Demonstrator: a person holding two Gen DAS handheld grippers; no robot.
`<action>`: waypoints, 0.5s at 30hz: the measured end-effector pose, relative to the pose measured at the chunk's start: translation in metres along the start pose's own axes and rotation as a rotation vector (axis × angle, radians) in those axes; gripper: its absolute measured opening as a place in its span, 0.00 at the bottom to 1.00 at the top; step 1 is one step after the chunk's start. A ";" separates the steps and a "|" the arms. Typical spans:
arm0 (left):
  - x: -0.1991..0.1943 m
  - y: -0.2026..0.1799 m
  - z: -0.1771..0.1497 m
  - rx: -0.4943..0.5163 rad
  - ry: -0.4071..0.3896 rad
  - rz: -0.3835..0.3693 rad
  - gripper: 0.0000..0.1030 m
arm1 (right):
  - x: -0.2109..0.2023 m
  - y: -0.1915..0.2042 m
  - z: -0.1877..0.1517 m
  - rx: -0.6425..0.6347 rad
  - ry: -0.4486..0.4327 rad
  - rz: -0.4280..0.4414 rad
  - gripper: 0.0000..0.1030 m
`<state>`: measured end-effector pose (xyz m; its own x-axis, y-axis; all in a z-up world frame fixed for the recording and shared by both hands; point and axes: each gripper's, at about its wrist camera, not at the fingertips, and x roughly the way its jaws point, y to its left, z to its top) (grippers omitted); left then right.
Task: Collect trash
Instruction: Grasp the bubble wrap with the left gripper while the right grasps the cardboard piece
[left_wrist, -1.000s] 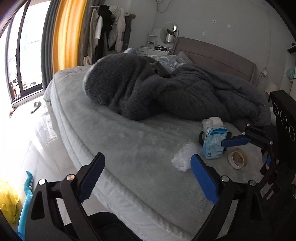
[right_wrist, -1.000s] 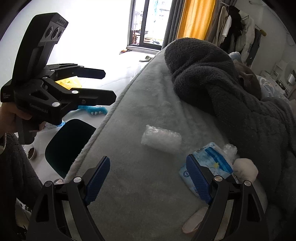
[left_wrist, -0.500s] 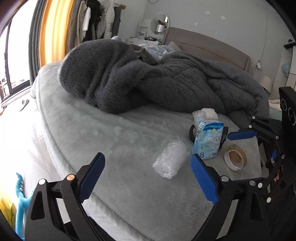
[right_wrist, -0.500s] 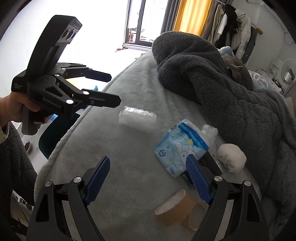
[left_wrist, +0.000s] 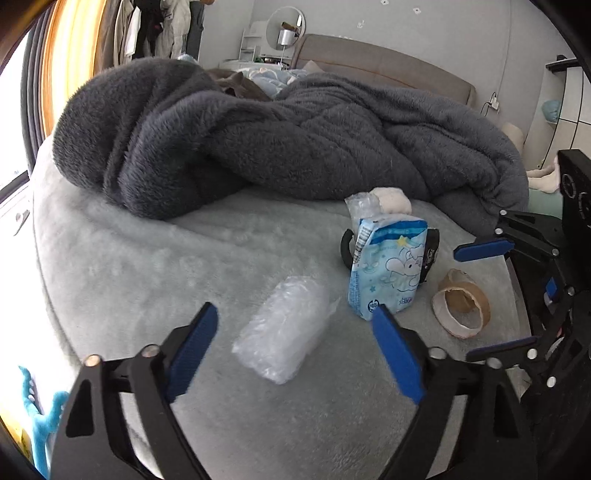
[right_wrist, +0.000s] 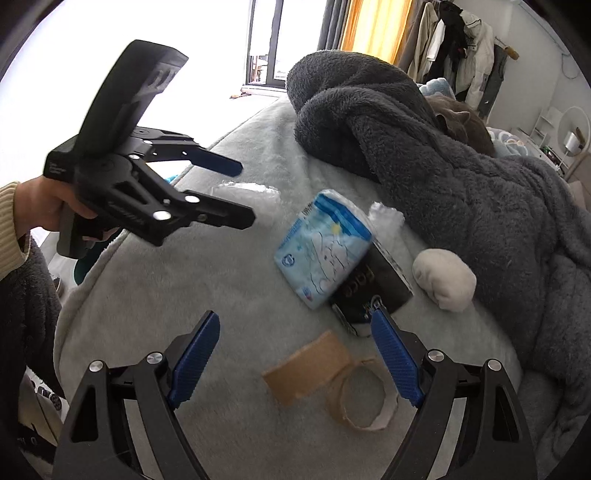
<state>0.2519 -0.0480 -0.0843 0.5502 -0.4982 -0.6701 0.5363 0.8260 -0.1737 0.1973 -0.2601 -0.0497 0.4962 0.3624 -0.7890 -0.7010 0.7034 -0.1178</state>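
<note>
From the left wrist, our left claw (left_wrist: 291, 343) has come in over the bed (left_wrist: 122, 273); its jaws are closing around the bubble wrap (left_wrist: 284, 332), not touching yet. The roll's long axis runs 7 to 1 o'clock.

From the right wrist, our right claw (right_wrist: 291, 358) stands wide and empty above the tape roll (right_wrist: 364, 400) at 6 o'clock.

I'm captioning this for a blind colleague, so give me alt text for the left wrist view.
A clear crumpled bubble-wrap bundle lies on a pale grey plush bedspread between the closing blue pads of the left hand-held gripper, not yet pinched. Beyond stand a light blue tissue pack, a torn brown cardboard tape ring and a rumpled dark grey fleece blanket.
</note>
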 end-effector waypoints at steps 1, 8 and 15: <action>0.003 -0.001 0.000 0.003 0.009 0.007 0.75 | 0.000 -0.002 -0.002 0.001 -0.001 0.004 0.83; 0.023 -0.004 0.000 -0.014 0.069 0.027 0.57 | -0.002 -0.009 -0.011 -0.001 -0.015 0.004 0.82; 0.015 0.006 0.001 -0.092 0.068 0.030 0.42 | -0.004 -0.011 -0.011 -0.017 -0.026 0.002 0.78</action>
<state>0.2639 -0.0508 -0.0950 0.5188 -0.4560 -0.7231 0.4571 0.8627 -0.2161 0.1977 -0.2760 -0.0521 0.5073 0.3797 -0.7736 -0.7107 0.6921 -0.1264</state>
